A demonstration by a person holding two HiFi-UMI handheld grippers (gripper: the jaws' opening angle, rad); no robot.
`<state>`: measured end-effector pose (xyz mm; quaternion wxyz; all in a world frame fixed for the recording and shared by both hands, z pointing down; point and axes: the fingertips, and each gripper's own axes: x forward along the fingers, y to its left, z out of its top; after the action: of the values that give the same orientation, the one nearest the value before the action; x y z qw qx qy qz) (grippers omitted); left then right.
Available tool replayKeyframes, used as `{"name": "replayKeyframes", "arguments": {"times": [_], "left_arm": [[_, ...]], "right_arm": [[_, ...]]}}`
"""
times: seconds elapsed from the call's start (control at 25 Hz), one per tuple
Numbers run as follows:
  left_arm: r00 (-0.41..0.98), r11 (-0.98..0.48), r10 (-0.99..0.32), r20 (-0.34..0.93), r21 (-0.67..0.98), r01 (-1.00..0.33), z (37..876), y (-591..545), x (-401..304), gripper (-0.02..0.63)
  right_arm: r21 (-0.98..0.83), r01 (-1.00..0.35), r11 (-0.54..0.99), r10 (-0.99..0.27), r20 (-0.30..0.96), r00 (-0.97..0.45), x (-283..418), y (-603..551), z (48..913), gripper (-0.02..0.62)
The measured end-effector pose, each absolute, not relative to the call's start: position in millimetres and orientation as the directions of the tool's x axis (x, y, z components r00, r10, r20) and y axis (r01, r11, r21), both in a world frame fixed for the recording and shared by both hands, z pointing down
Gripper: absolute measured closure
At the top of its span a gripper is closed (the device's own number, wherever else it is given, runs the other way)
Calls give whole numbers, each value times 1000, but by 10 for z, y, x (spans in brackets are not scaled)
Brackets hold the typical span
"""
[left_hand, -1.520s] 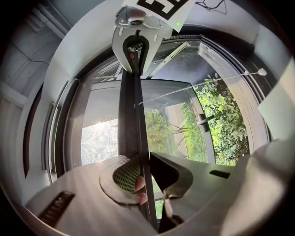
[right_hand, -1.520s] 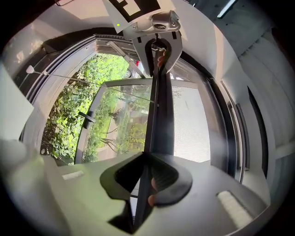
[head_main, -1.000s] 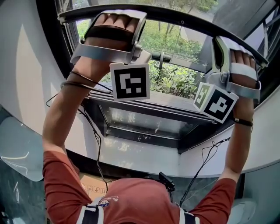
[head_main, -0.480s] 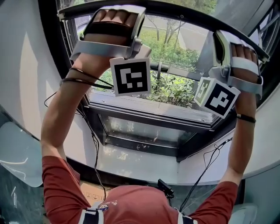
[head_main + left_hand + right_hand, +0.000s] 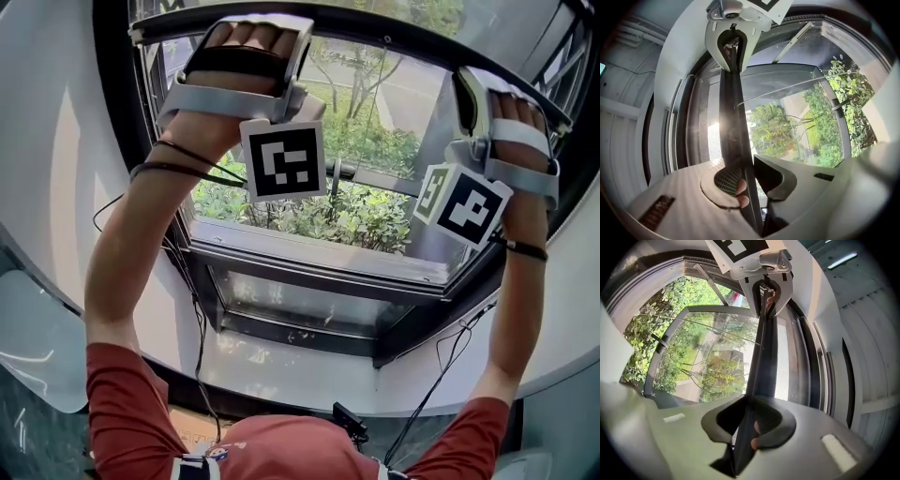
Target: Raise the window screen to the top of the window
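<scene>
The screen's bar [image 5: 412, 39] arched across the top edge of the head view, from the upper left corner round to the far right, high in the window opening. In the left gripper view the bar [image 5: 733, 131] ran as a dark strip from bottom centre up to the top of the frame, and in the right gripper view it [image 5: 764, 357] ran much the same way. The left gripper [image 5: 751, 187] was clamped on the bar at lower centre of its own view, one jaw on each side and pressed against it. The right gripper [image 5: 740, 427] gripped the same bar farther along. Each showed small at the top of the other's view, also on the bar. In the head view they sat at upper left and upper right, arms stretched up, with the marker cubes [image 5: 283, 159] hanging below them. Left of the bar in the left gripper view a narrow pale band, probably mesh [image 5: 710, 140], lay between it and the dark frame [image 5: 670, 140]. Further down the head view came shrubs [image 5: 366, 211] through the open window, then the sill [image 5: 319, 258] at mid-frame. The step in hand looked like the lift itself, and late in it, since so little mesh seemed left above the bar. The next move called for pushing both ends up together, so the bar stayed square and did not bind at the sides, until it met the top of the frame. Both grips had to hold firm until then. Whether anything at the top would catch the bar could not be told.
</scene>
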<state>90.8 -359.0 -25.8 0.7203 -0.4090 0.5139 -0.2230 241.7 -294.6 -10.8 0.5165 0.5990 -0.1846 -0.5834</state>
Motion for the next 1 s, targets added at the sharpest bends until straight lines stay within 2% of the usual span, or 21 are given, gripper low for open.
{"name": "replayKeyframes", "arguments": {"times": [0.64, 1.0], "left_arm": [[325, 651, -671, -667, -739, -173, -924, -3494, 862, 520], [325, 646, -657, -680, -731, -221, -1218, -3505, 896, 520]], "right_arm": [[766, 399, -503, -759, -613, 221, 2373, -2863, -778, 551], [750, 383, -540, -736, -641, 218, 2372, -2858, -1106, 554]]}}
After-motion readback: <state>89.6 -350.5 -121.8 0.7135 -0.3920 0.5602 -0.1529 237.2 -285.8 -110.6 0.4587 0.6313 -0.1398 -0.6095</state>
